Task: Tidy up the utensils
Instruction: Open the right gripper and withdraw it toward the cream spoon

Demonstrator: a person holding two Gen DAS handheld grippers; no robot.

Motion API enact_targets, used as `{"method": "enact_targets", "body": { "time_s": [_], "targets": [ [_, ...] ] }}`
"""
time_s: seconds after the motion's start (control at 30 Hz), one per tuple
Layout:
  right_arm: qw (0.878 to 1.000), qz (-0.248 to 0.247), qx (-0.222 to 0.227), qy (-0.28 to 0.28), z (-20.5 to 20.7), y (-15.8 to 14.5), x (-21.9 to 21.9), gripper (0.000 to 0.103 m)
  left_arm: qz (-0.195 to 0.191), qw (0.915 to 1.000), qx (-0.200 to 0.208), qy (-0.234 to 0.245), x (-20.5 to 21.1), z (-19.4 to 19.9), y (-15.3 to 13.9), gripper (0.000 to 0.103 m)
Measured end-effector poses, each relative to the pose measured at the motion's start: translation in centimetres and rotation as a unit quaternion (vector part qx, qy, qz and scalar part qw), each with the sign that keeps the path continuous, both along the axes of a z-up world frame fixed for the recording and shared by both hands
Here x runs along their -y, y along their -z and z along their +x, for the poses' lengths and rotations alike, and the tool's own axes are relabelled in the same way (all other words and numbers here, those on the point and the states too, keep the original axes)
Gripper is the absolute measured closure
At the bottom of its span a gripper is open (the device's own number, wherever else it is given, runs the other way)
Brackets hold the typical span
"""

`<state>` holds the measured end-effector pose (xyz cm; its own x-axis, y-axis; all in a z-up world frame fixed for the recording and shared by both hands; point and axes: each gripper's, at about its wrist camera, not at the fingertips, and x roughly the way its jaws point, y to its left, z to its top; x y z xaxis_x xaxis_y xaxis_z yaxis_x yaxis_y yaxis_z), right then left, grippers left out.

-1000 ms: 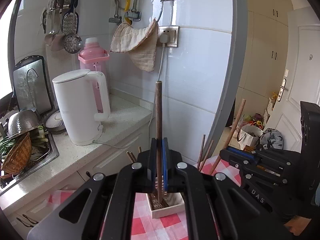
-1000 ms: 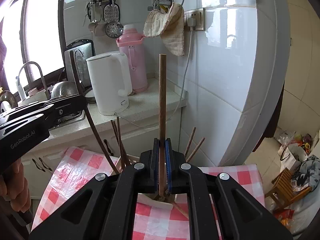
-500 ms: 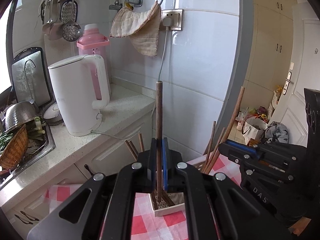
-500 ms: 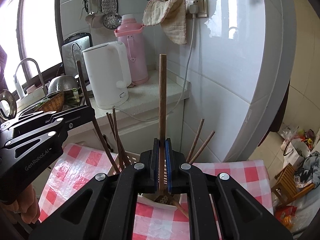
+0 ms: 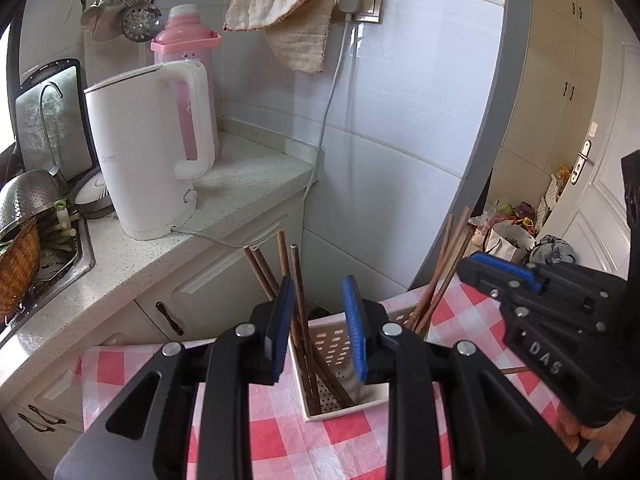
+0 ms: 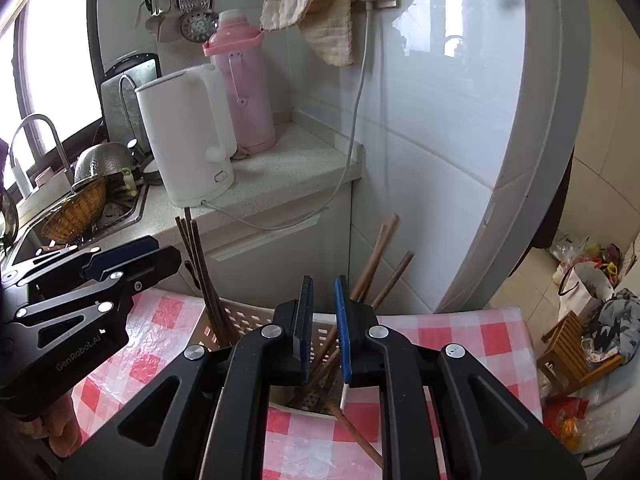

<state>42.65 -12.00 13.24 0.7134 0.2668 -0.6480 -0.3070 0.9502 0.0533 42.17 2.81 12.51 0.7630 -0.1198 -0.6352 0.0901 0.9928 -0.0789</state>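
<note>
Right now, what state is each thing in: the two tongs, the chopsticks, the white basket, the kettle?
Left tongs: open, jaws just opened, gripping nothing.
Right tongs: open a little, jaws just opened, gripping nothing.
Chopsticks: standing tilted in the basket, released.
White basket: upright on the checked cloth, holding chopsticks.
Loose chopstick: lying on the cloth beside the basket.
Kettle: upright on the counter, lid shut.

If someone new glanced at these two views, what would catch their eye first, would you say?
Probably the two black grippers, left and right, both open over a white perforated holder of brown chopsticks on the red-checked tablecloth. Next, the white kettle on the counter at left, with a pink thermos behind it.
</note>
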Motion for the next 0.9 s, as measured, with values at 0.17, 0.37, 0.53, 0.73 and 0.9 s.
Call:
{"method": "enact_targets", "body": {
  "time_s": [0.17, 0.37, 0.53, 0.73, 0.9],
  "targets": [
    [0.999, 0.012, 0.045, 0.007, -2.6, -3.4, 2.7, 0.071, -0.012, 0.9997, 0.023, 0.001, -0.4, -2.3, -1.6, 0.078],
    [0.995, 0.019, 0.095, 0.013, -8.2, -5.9, 6.7, 0.058, -0.022, 0.9985, 0.050, -0.001, -1.1, -7.5, -2.7, 0.070],
    [0.992, 0.020, 0.124, 0.011, -14.0, -5.3, 10.2, 0.038, -0.017, 0.9978, 0.064, -0.006, -1.4, -13.1, -1.5, 0.060],
    [0.995, 0.000, 0.099, 0.023, -19.8, 1.7, 14.1, 0.021, -0.014, 0.9989, 0.039, -0.022, -2.6, -19.3, 3.7, 0.055],
    [0.999, -0.010, -0.009, 0.029, -22.1, 12.3, 14.9, 0.021, -0.036, 0.9976, -0.024, -0.054, -4.0, -22.7, 10.8, 0.055]
  ]
}}
